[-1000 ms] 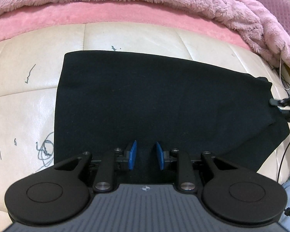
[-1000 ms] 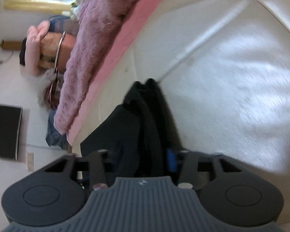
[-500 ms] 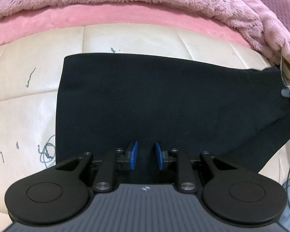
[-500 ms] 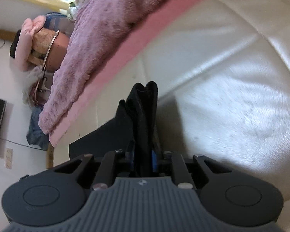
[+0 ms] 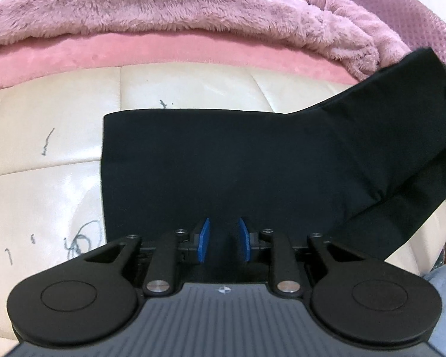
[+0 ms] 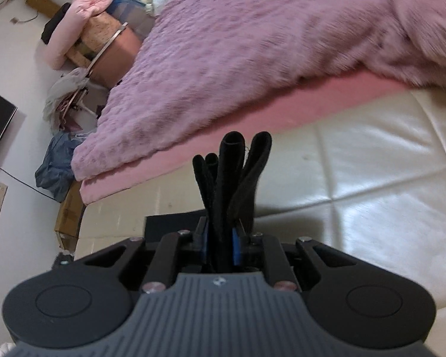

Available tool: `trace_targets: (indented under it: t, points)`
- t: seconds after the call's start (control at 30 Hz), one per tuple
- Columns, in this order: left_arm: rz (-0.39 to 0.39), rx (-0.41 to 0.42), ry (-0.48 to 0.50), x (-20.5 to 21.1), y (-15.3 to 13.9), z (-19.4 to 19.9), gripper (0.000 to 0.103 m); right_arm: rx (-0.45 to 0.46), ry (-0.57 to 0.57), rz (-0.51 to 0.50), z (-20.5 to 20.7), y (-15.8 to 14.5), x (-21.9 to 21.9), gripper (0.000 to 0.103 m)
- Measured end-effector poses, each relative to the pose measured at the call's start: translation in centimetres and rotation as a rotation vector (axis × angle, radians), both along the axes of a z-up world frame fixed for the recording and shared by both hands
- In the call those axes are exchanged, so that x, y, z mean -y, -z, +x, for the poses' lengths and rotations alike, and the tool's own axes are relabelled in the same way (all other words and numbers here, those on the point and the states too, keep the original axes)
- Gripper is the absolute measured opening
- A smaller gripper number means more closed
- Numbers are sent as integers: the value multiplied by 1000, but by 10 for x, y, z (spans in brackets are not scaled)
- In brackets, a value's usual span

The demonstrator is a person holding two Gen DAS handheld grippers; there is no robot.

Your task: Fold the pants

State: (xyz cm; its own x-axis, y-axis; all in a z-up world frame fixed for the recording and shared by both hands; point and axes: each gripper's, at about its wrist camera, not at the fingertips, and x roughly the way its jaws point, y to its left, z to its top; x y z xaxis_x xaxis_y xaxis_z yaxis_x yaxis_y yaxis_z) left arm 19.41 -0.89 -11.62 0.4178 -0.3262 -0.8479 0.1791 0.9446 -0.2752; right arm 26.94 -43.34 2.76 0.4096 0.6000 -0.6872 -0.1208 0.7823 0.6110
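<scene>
My black pants (image 5: 223,163) lie flat on the cream leather cushion (image 5: 44,193), their long axis running left to right across the left wrist view, with a straight cut edge at the left. That is the relation my next move turns on: the loose end is at the right and the free, flat end is at the left, so the fold has to travel leftward along that axis.

My right gripper (image 6: 220,241) pinches a bunched end of the pants between its blue pads (image 6: 236,247); its jaws have just been closing, and several rolled layers of cloth stand up beyond the fingertips. In the left wrist view that same end rises off the cushion at the far right, pulled up toward the fuzzy pink blanket (image 5: 163,9), with a slanting crease below it.

My left gripper (image 5: 223,241) sits at the near edge of the pants, about midway along their length, pointing down at the cloth. Its jaws stand a little apart, and I cannot tell whether the pads touch the fabric or only hang over it.

I judge the right hand is the one placed to carry the end across, while the left is placed to pin the middle as a hinge.
</scene>
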Motion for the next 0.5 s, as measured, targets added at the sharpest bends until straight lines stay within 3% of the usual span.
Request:
trace_targets:
  t: [0.23, 0.5]
  points:
    - [-61, 18, -76, -36, -11, -9, 28, 11, -61, 36, 8, -33, -73, 10]
    - [-105, 44, -168, -79, -33, -14, 28, -42, -137, -24, 16, -20, -193, 10]
